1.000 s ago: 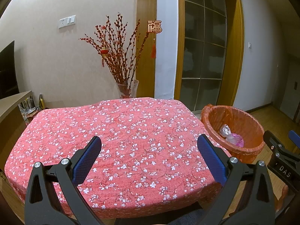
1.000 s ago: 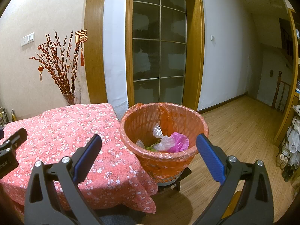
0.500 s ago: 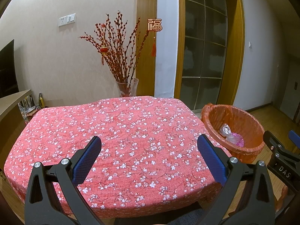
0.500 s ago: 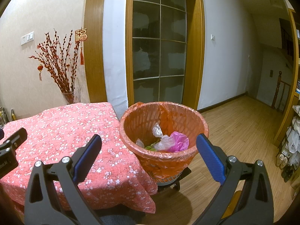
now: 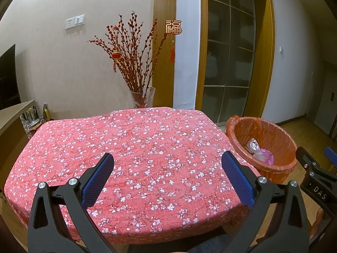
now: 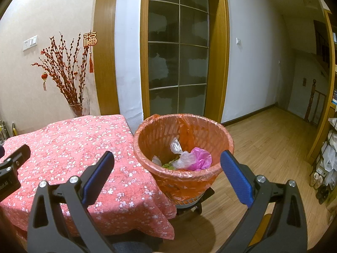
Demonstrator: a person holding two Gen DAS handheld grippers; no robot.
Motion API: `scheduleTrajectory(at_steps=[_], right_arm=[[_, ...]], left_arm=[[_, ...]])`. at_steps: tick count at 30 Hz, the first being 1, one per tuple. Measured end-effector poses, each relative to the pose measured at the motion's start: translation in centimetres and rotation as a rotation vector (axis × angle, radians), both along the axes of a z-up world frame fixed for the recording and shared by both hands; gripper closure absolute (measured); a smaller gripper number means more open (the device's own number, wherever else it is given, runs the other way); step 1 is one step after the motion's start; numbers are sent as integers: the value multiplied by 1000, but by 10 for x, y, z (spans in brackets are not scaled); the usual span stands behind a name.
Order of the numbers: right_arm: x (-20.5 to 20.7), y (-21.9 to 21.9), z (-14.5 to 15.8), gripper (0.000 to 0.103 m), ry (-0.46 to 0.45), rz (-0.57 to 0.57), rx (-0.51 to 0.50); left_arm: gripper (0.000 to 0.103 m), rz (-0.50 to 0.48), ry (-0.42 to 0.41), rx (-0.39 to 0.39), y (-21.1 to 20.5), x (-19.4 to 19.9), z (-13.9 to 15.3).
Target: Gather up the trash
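An orange-lined waste basket point(image 6: 168, 130) stands on a low stool just right of the table; it also shows in the left wrist view point(image 5: 271, 132). Inside lie a clear plastic bag point(image 6: 181, 156), a pink plastic bag point(image 6: 201, 158) and some green scraps. My left gripper point(image 5: 168, 179) is open and empty above the near part of the red floral tablecloth point(image 5: 137, 143). My right gripper point(image 6: 166, 179) is open and empty, in front of the basket's near rim. I see no loose trash on the cloth.
A glass vase of red branches point(image 5: 142, 99) stands behind the table's far edge. A glass door point(image 6: 179, 63) is behind the basket. Wooden floor point(image 6: 263, 139) spreads to the right, with a shelf of bags point(image 6: 328, 154) at the far right.
Both views have drifted slightly; the table and basket sit a little lower in frame. Both grippers stay open and empty.
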State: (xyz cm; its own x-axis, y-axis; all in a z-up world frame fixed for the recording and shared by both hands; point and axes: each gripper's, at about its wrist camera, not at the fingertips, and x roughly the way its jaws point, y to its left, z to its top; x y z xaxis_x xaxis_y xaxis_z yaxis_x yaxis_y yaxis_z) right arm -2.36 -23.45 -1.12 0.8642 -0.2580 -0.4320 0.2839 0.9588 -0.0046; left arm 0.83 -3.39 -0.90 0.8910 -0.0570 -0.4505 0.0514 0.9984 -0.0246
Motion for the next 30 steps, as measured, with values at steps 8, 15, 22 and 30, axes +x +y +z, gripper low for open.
scheduleTrajectory(at_steps=[8,15,22,30], right_arm=[[-1,0,-1,5,1,-2,2],[0,0,-1,5,2,-1,1],[-1,0,0,5,2,-1,1],[-1,-1,-1,5,3,-1,3]], left_arm=[[2,-2,1,3,-1,-1,-1],[2,-3,4,3,-1,-2,-2],[2,-5,6,3,0,-1,-2],[2,-10,14,6,-1,-1,-4]])
